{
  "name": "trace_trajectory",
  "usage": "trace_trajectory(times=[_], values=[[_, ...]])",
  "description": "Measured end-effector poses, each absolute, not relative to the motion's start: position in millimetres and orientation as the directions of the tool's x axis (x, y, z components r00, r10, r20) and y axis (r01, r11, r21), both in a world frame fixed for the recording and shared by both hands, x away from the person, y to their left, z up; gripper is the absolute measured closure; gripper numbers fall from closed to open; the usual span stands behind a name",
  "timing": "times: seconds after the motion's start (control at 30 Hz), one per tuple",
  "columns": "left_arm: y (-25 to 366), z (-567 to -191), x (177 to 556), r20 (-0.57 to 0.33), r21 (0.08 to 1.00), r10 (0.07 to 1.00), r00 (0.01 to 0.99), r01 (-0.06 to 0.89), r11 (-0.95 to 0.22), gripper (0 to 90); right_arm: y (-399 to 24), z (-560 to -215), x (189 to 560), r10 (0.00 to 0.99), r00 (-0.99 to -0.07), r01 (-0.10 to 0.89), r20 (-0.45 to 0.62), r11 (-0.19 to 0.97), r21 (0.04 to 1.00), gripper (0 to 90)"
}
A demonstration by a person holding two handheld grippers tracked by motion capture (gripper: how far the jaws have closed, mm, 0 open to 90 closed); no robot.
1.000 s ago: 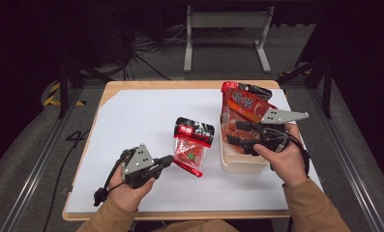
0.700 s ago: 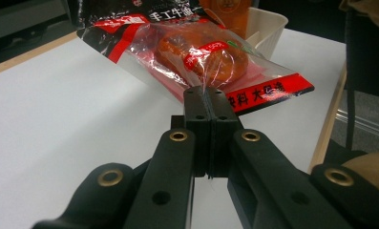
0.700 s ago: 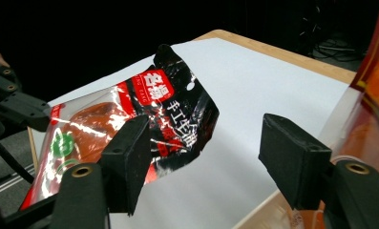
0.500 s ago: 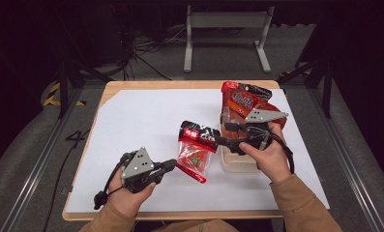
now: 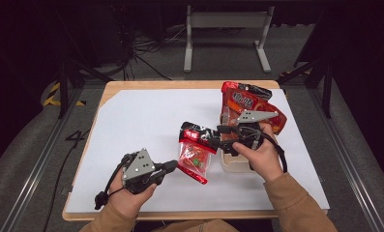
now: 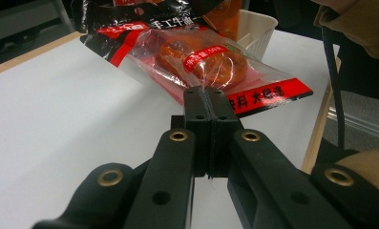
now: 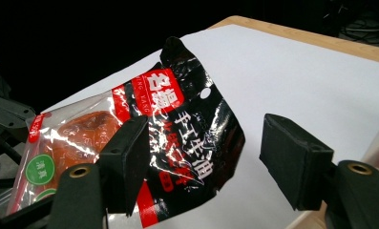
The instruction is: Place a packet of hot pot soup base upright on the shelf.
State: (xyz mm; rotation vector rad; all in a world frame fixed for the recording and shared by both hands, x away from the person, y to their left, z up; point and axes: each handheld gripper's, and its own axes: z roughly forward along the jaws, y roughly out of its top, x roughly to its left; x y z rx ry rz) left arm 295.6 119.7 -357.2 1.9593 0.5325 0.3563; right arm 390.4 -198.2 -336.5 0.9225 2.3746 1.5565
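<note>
A snack bag [image 5: 194, 152] with a black and red top and a clear lower half lies tilted on the white sheet at mid-table. My left gripper [image 5: 174, 166] is shut on the bag's clear lower edge [image 6: 211, 71]; its jaws meet with the film pinched at their tips [image 6: 206, 93]. My right gripper [image 5: 214, 137] comes in from the right at the bag's black top [image 7: 187, 124]. Its jaws have just been opening and stand wide, with the bag's top edge between the pads [image 7: 127, 162], close to the left one and not pressed.
A white tub [image 5: 235, 164] stands right of the bag under my right hand, with red snack bags [image 5: 245, 104] sticking out behind it. The tub's rim [image 6: 256, 24] lies beyond the bag. The white sheet [image 5: 141, 116] covers the wooden table.
My right gripper has moved left from above the tub to the top of the snack bag and come down a little. The left hand and the bag have kept still.
</note>
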Motion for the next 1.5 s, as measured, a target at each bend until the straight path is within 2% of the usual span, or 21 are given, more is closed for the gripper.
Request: trace_trajectory(times=[0.33,0.43,0.6,0.77,0.97,1.5], values=[[119,-359,296,0.017,0.902,0.511,0.859,0.208,-0.378,89.6,-192,-342,393,0.532,-0.818,0.416,0.218,0.287,0.863,35.0],[119,-359,296,0.018,0.901,0.512,0.859,0.208,-0.381,89.6,-190,-343,393,0.528,-0.817,0.426,0.23,0.285,0.859,37.6],[119,-359,298,0.02,0.901,0.514,0.857,0.208,-0.381,89.6,-192,-341,395,0.529,-0.817,0.431,0.23,0.294,0.853,55.8],[120,-360,299,0.016,0.9,0.517,0.856,0.213,-0.381,89.6,-194,-339,393,0.527,-0.827,0.41,0.198,0.322,0.853,67.6],[120,-361,299,0.012,0.899,0.514,0.857,0.216,-0.382,89.5,-198,-337,393,0.531,-0.835,0.372,0.143,0.354,0.858,88.1],[116,-371,306,-0.022,0.882,0.481,0.877,0.243,-0.403,88.7,-209,-316,386,0.52,-0.847,0.317,0.106,0.334,0.888,90.0]])
